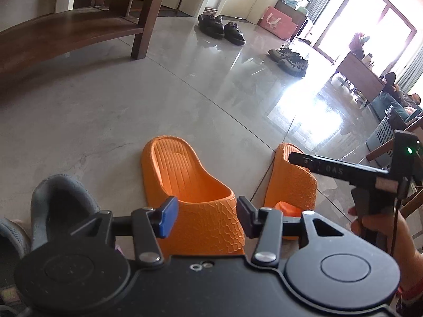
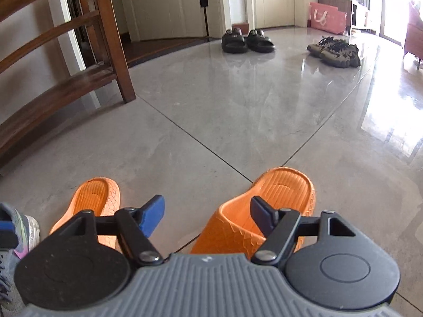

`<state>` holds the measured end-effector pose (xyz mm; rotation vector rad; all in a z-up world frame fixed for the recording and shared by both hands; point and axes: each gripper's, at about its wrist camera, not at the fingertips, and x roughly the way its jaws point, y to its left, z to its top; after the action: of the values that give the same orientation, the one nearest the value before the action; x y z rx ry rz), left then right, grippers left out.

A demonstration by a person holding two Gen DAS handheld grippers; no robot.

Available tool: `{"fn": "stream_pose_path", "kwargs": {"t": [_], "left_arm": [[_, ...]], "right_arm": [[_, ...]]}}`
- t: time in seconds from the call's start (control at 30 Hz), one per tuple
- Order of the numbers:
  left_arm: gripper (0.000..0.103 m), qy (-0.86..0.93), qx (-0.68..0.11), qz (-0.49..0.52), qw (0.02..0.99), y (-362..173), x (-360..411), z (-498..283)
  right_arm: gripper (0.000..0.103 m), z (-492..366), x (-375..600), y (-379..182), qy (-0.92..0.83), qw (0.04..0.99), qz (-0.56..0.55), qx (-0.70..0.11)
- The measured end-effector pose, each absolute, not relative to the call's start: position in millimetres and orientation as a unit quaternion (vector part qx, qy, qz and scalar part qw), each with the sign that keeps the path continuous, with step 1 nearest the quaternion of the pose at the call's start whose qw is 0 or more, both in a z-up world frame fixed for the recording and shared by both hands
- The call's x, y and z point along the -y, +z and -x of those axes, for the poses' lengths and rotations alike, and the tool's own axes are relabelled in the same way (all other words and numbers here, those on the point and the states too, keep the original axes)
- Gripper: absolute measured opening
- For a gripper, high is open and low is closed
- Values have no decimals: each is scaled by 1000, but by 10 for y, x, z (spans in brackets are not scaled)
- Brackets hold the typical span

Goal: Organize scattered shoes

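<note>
Shoes: wooden rack (image 2: pixel 53 84) far left on grey tile floor (image 2: pixel 238 121). Orange slides, L one (image 1: pixel 190 185) + R one (image 2: pixel 267 211), sit side by side on floor, small gap. Black slides (image 2: pixel 247 41) + grey sneakers (image 2: pixel 335 51) paired farther back. L gripper (image 1: pixel 206 218) jaws approx half open, straddling L slide's toe, no grip. R gripper (image 2: pixel 208 215) open wide, empty, over R slide.

"U" logo on pink bag (image 1: pixel 276 22).

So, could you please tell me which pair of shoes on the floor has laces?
The grey-brown sneakers, right of the black slides. Both the black slides and the nearer orange slides are lace-free slip-ons.
</note>
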<state>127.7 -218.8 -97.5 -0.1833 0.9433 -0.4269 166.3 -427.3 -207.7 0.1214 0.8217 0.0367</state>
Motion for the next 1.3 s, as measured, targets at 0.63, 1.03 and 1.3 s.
{"fn": "stream_pose_path", "kwargs": {"t": [0.63,1.03,1.3], "left_arm": [[52,-168,-435,98,879,-775,1613,-1064],[53,-163,-425,104,884,-695,1449,-1023],[53,-172,-409,130,887,-625,1364,-1106]], "right_arm": [[78,-1868,3617,-2262,122,872,-91,-466],[77,-1453,3289,-2213,195,870,-134,-432],[77,-802,3245,-1936,138,913,-95,-371]]}}
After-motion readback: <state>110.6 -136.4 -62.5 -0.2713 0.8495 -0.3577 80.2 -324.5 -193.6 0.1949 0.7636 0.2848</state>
